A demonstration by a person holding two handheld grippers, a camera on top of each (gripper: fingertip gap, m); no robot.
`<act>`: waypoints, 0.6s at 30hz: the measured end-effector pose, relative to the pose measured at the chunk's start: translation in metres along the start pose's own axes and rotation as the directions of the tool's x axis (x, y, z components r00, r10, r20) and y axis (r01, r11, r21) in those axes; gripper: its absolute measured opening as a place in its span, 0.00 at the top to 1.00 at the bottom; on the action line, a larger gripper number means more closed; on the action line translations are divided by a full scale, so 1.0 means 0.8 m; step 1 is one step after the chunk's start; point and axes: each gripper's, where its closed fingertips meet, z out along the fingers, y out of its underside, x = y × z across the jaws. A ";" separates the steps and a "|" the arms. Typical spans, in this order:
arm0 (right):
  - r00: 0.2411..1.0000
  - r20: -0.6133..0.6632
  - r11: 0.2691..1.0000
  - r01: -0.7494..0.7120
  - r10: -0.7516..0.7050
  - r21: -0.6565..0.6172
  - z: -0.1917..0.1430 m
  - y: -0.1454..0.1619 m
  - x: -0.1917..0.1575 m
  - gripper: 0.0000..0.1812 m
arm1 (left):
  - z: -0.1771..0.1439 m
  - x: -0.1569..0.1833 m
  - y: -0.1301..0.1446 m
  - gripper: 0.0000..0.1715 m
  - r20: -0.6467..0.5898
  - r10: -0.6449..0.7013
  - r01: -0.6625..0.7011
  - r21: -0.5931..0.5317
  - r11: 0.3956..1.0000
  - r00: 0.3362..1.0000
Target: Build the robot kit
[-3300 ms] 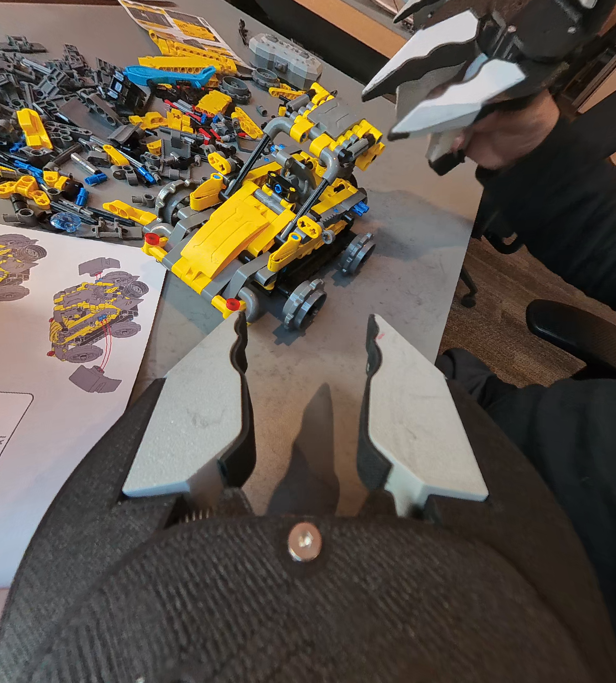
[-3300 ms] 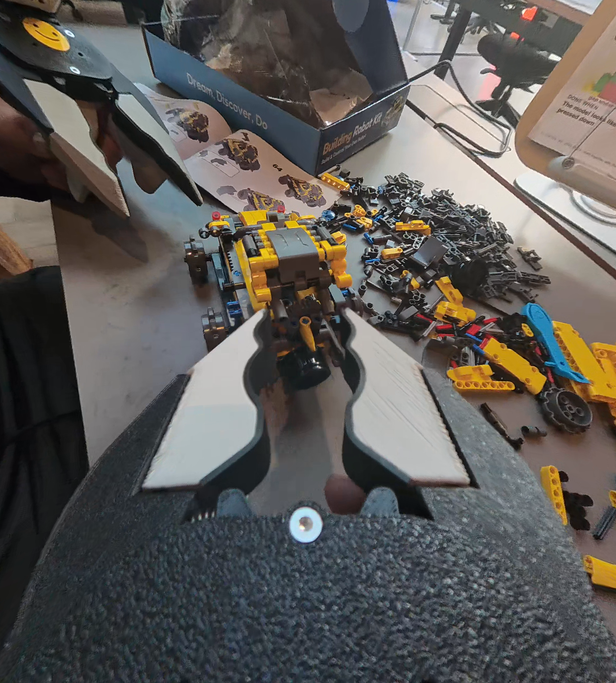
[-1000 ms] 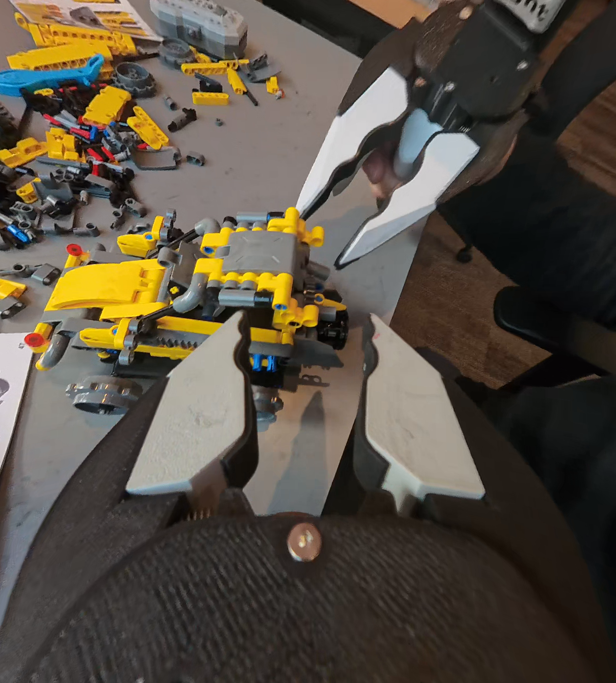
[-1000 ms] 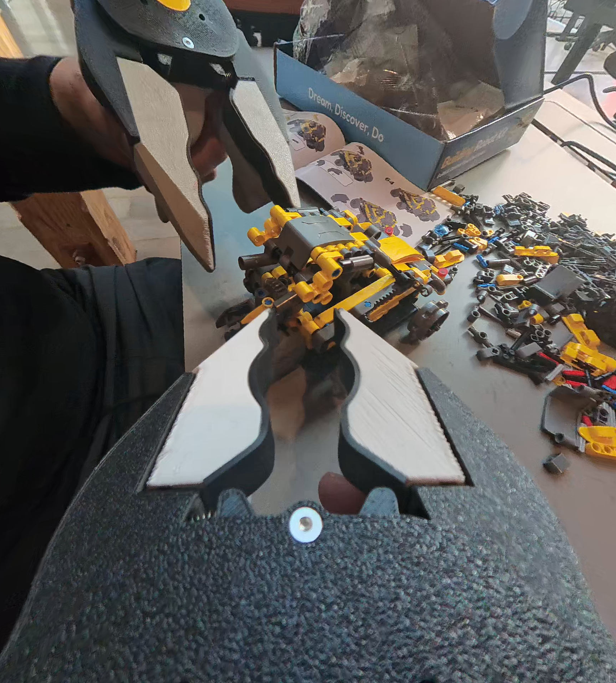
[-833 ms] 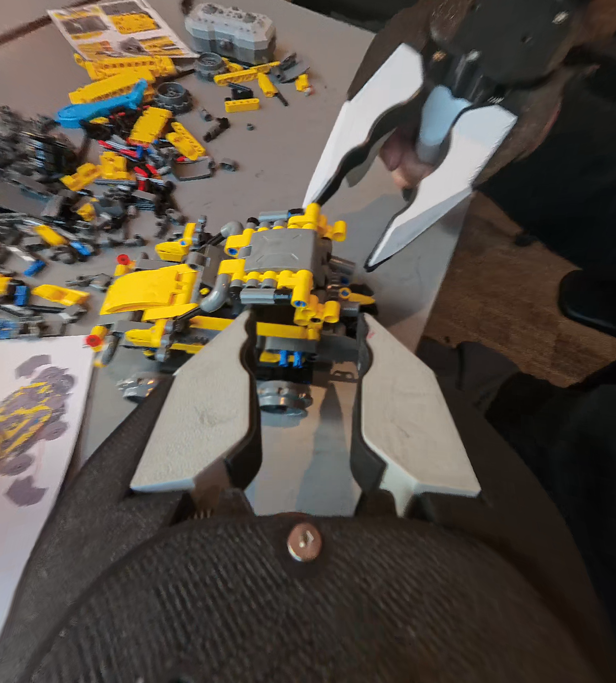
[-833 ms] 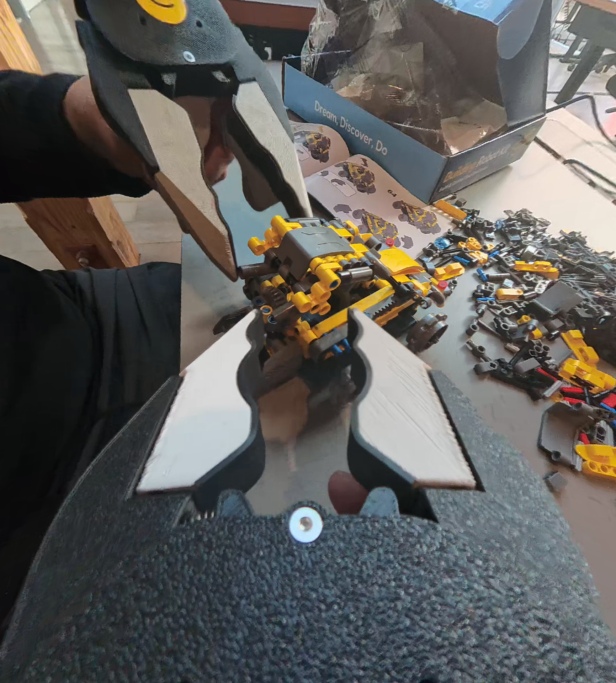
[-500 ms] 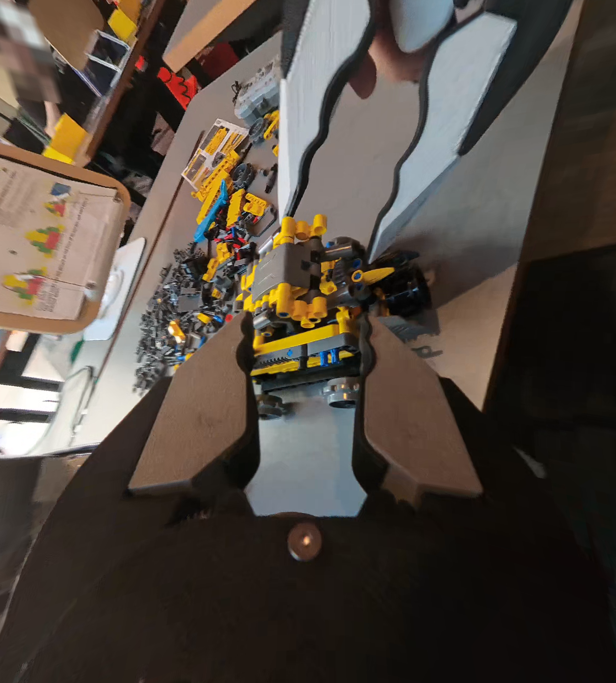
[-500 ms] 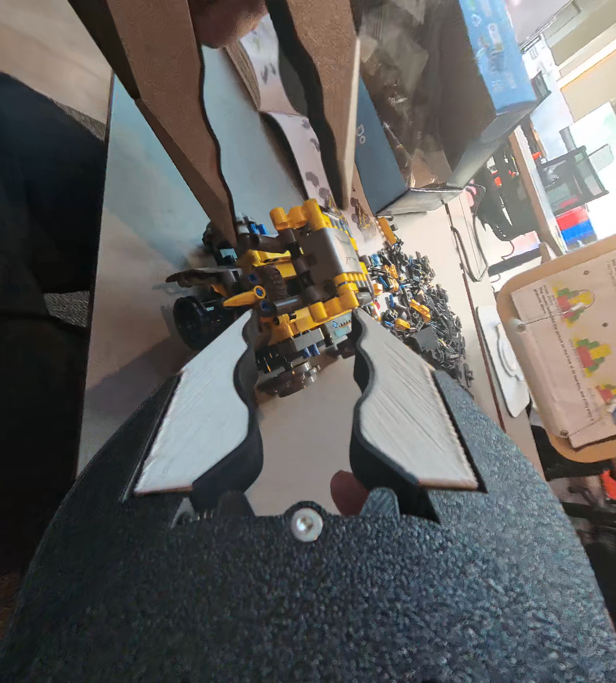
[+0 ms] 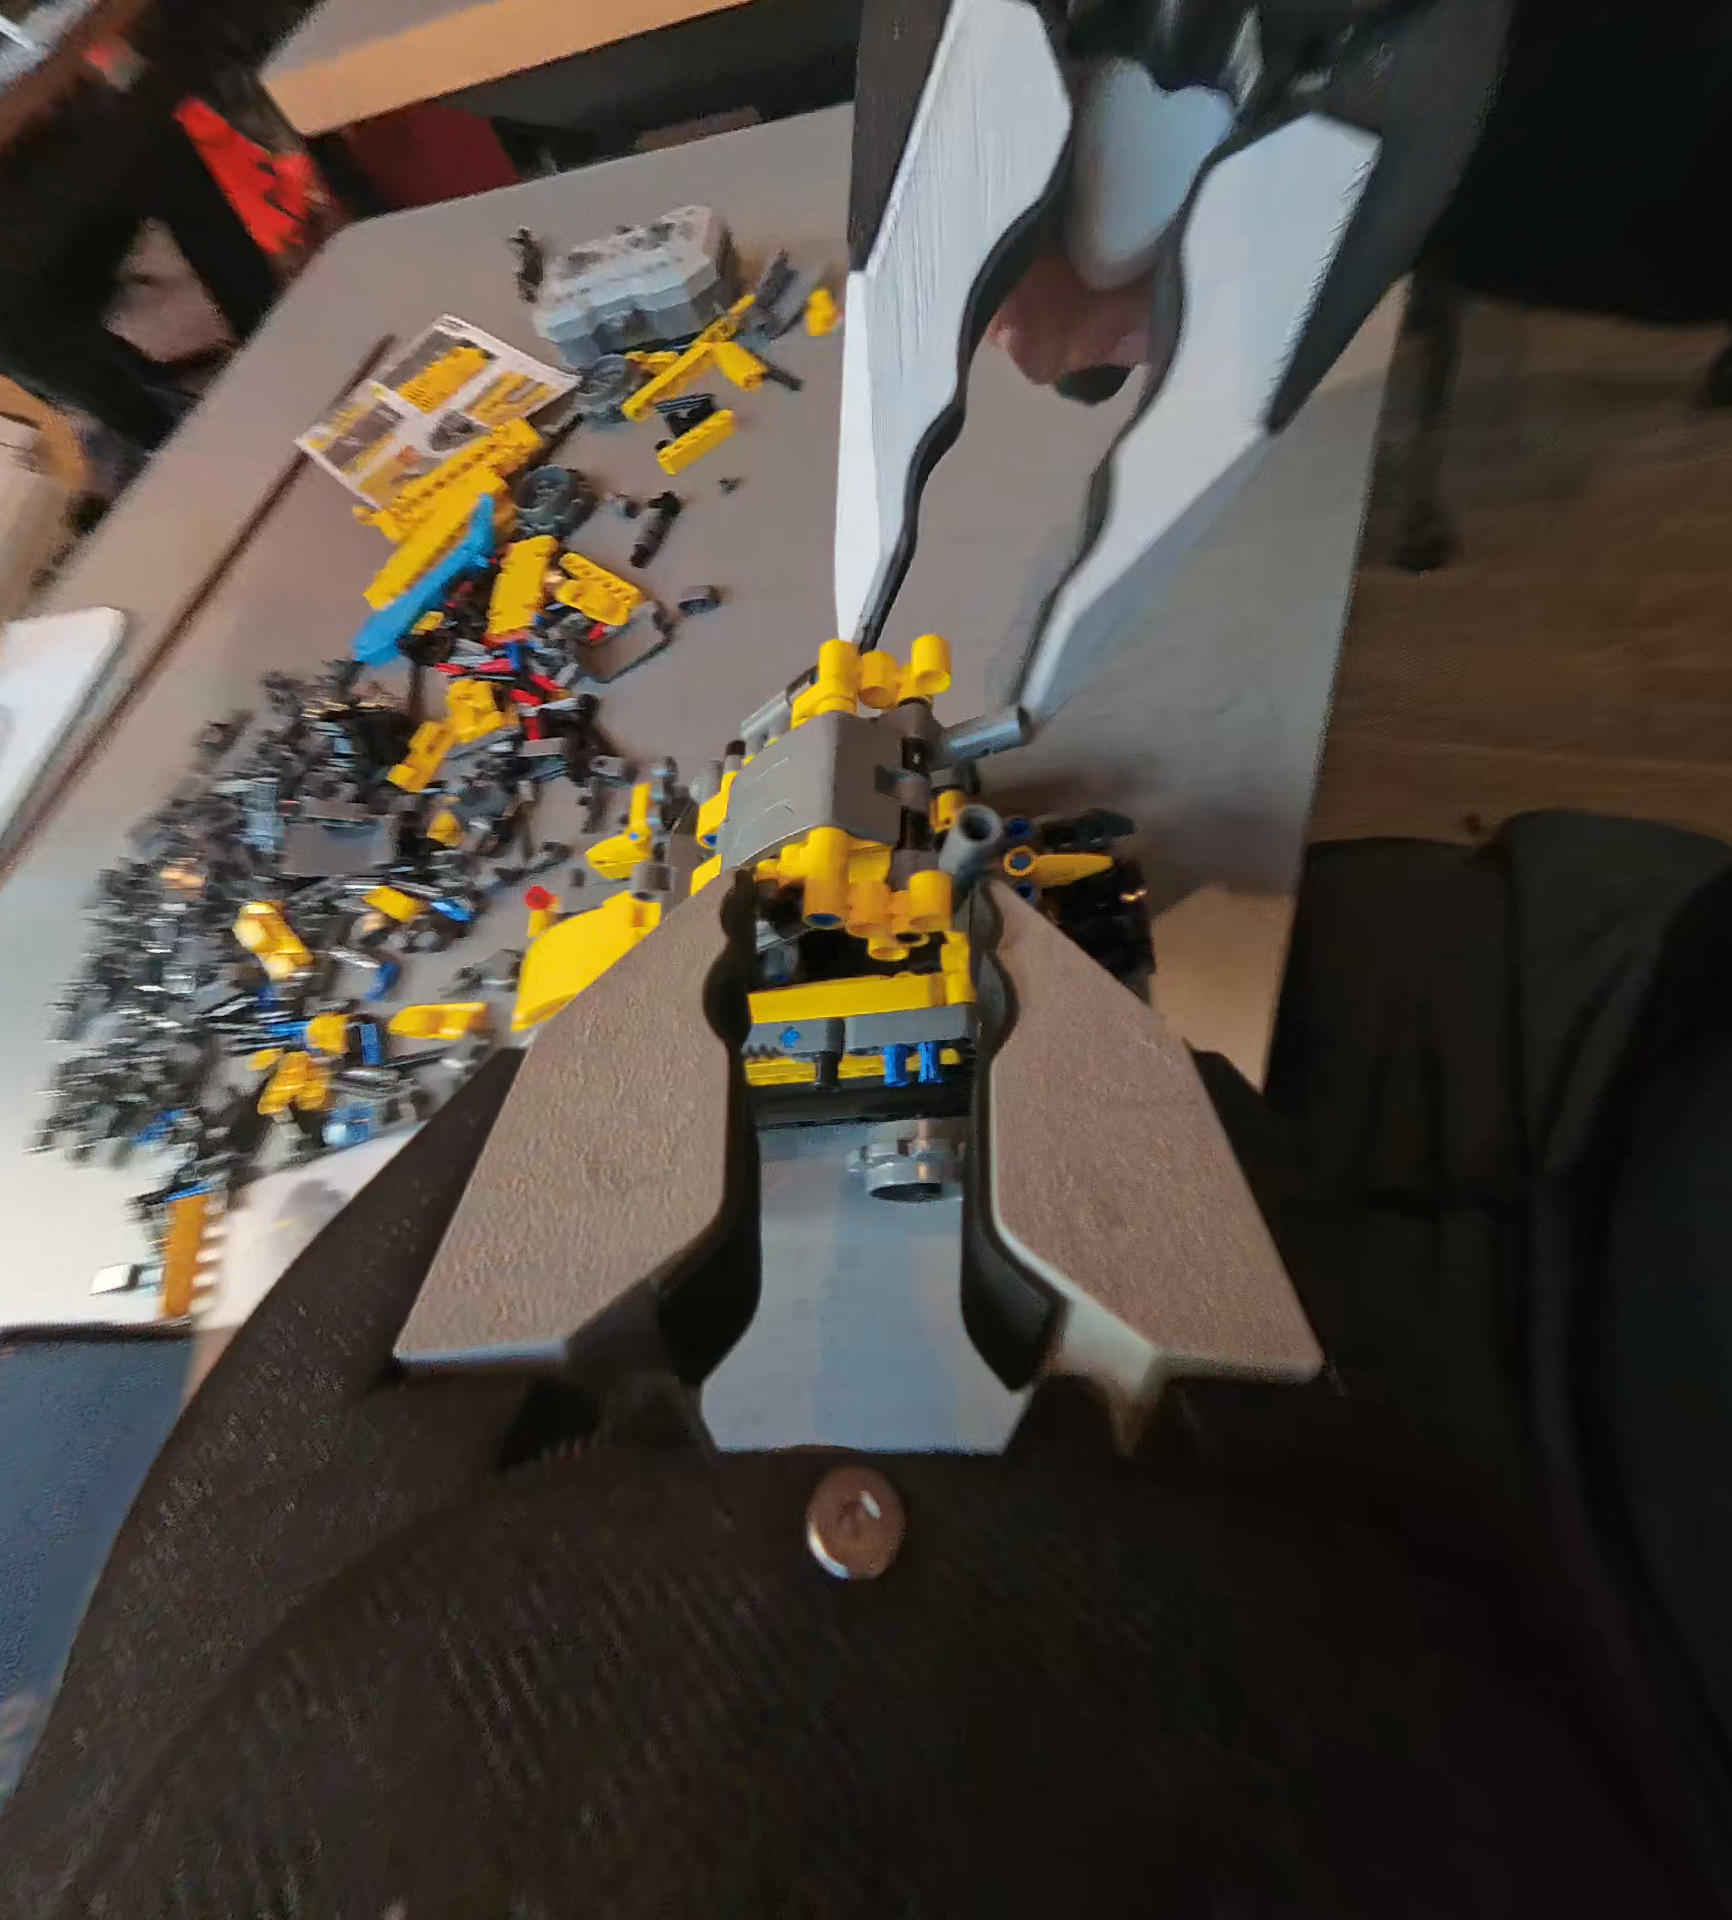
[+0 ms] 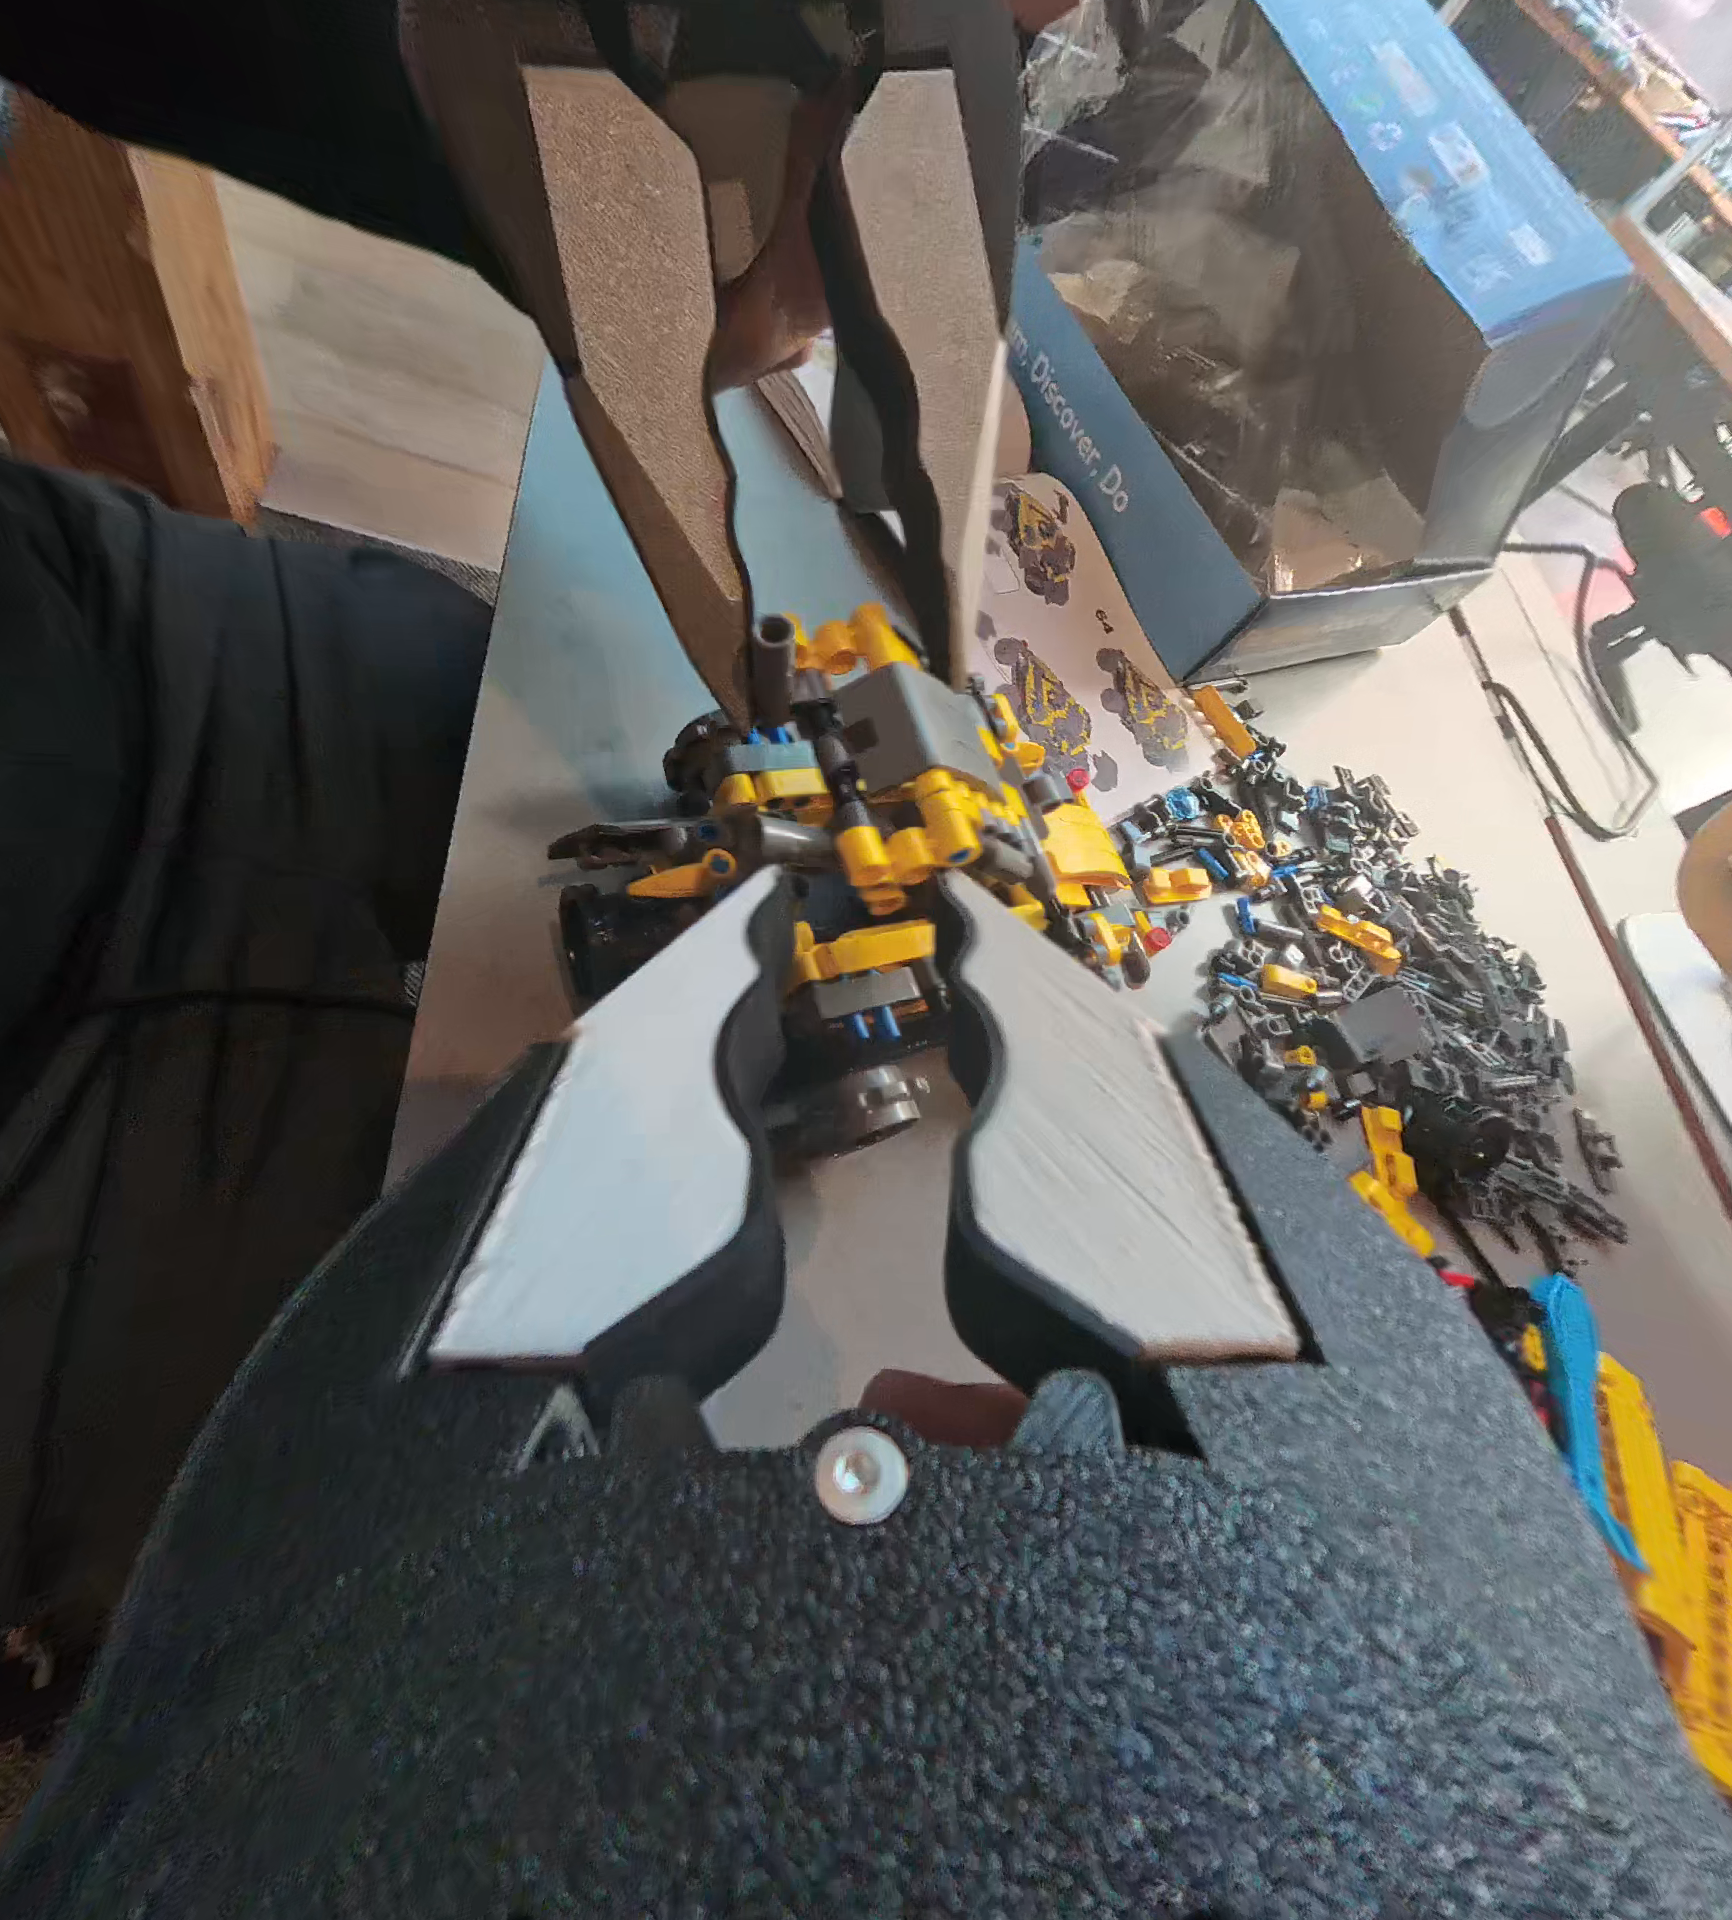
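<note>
A yellow and grey brick vehicle (image 9: 820, 790) sits near the table's edge between both grippers. My left gripper (image 9: 857, 914) is closed on its side, with the yellow and blue-pinned flank between the fingers. My right gripper (image 9: 945, 675) grips it from the opposite side at the yellow connectors. In the right wrist view, my right gripper (image 10: 857, 894) holds the vehicle (image 10: 903, 738), and the left gripper (image 10: 846, 696) meets it from above. A grey wheel hub (image 9: 903, 1164) hangs below. I cannot tell if the wheels touch the table.
A heap of loose black, yellow and blue bricks (image 9: 322, 883) covers the grey table (image 9: 1205, 665), also in the right wrist view (image 10: 1381, 997). A blue box (image 10: 1309, 416) and an instruction booklet (image 10: 1080, 665) lie behind. A grey block (image 9: 633, 270) is far off. The table edge is close. One gripper's finger ends stand about 4 cm off the other's. From either gripper's tips it is about 40 cm to the grey block (image 9: 633, 270).
Both grippers came in from either side and closed on the vehicle. Since half a second ago the jaws have narrowed and both views have swung, with the vehicle staying between the fingers.
</note>
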 end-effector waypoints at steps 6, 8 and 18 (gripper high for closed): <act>0.966 0.119 0.962 -0.242 0.228 0.123 -0.003 -0.013 0.012 0.92 | -0.008 -0.003 -0.012 0.78 -0.211 -0.244 0.263 0.067 0.962 0.946; 0.966 0.065 0.957 -0.258 0.251 0.136 -0.004 -0.012 0.022 0.79 | -0.009 -0.005 -0.012 0.78 -0.240 -0.279 0.304 0.076 0.950 0.930; 0.940 -0.230 0.966 0.229 -0.251 -0.119 0.003 -0.024 0.010 0.89 | -0.014 -0.011 -0.015 0.79 -0.375 -0.393 0.438 0.041 0.898 0.840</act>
